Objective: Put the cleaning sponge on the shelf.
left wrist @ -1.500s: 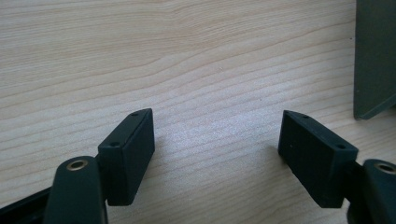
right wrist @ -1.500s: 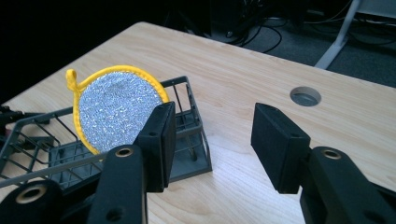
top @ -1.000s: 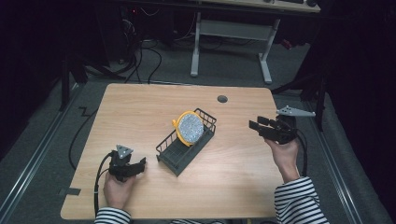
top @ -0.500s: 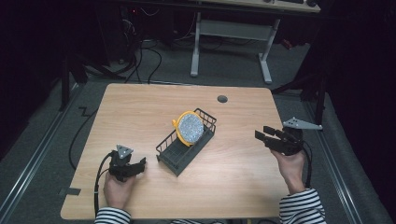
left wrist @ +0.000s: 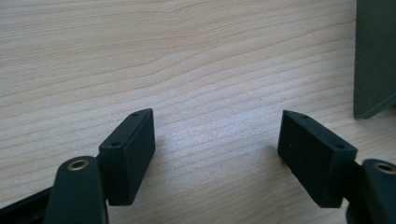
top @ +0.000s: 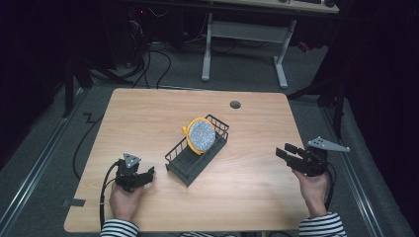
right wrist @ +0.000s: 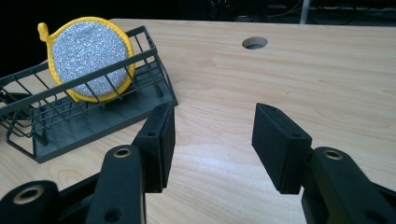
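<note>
High view has the round yellow-rimmed scouring pad (top: 201, 136) standing on edge in the dark wire rack (top: 196, 150) at the middle of the worktop (top: 148, 113), leaning against the rack's far end. The left claw (top: 146, 174) rests low by the near left edge, jaws spread wide on bare wood, holding nothing. The right claw (top: 282, 151) hovers at the right edge, well apart from the rack, jaws also wide and empty.

In the right gripper view that claw (right wrist: 212, 140) points toward the rack (right wrist: 93, 112), with the pad (right wrist: 88, 58) up and to the left behind the wires.

The job looks done, so the sensible finish is to keep both claws open and draw them clear without clipping the rack, since a nudge could tip the pad over.

Against a second ago, the right claw has dropped back from beside the rack's far corner toward the person, nearer the right edge. The left claw, the rack and the pad sit just as they did.
</note>
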Motion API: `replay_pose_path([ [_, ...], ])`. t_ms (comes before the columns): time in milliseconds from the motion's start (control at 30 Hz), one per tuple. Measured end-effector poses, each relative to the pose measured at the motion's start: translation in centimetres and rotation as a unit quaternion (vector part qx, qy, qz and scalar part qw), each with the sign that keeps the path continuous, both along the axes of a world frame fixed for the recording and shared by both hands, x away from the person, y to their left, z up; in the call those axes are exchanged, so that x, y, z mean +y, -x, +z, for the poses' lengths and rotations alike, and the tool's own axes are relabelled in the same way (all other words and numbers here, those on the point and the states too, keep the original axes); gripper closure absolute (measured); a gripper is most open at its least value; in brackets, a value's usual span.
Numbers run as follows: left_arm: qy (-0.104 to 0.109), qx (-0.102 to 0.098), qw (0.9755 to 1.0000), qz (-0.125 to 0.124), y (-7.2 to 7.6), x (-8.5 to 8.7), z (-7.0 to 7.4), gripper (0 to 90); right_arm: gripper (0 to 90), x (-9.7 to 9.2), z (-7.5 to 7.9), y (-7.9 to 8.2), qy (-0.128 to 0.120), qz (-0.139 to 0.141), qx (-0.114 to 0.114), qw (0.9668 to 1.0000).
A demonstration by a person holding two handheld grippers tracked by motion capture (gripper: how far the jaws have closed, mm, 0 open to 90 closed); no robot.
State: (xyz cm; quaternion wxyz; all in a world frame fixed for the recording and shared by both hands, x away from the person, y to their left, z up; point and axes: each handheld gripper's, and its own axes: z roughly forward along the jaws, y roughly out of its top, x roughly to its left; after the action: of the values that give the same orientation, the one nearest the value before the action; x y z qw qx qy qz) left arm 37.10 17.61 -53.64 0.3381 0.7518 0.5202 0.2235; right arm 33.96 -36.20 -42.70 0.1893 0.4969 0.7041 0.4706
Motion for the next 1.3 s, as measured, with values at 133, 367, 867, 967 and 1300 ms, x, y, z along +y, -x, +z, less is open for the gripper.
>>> replay_pose_path([
  [133,0.0,0.0,1.0,0.0,0.0,0.0,0.0,28.1,49.7,-0.4,-0.8,0.4,0.003,-0.007,0.004,1.0],
  [367,0.0,0.0,1.0,0.0,0.0,0.0,0.0,28.1,49.7,-0.8,-2.8,0.5,-0.003,-0.022,0.019,0.9996],
  [867,0.0,-0.001,1.0,0.002,-0.1,0.0,0.0,28.4,49.2,-0.7,-5.3,0.5,-0.015,-0.028,0.03,0.999],
  [967,-0.001,-0.001,1.0,0.001,0.0,0.0,0.0,28.4,49.1,-0.8,-5.8,0.4,-0.01,-0.029,0.038,0.9988],
  [1300,0.0,0.0,1.0,0.0,0.0,0.0,0.0,28.3,47.5,-0.1,-7.7,0.2,0.016,-0.031,0.051,0.9981],
])
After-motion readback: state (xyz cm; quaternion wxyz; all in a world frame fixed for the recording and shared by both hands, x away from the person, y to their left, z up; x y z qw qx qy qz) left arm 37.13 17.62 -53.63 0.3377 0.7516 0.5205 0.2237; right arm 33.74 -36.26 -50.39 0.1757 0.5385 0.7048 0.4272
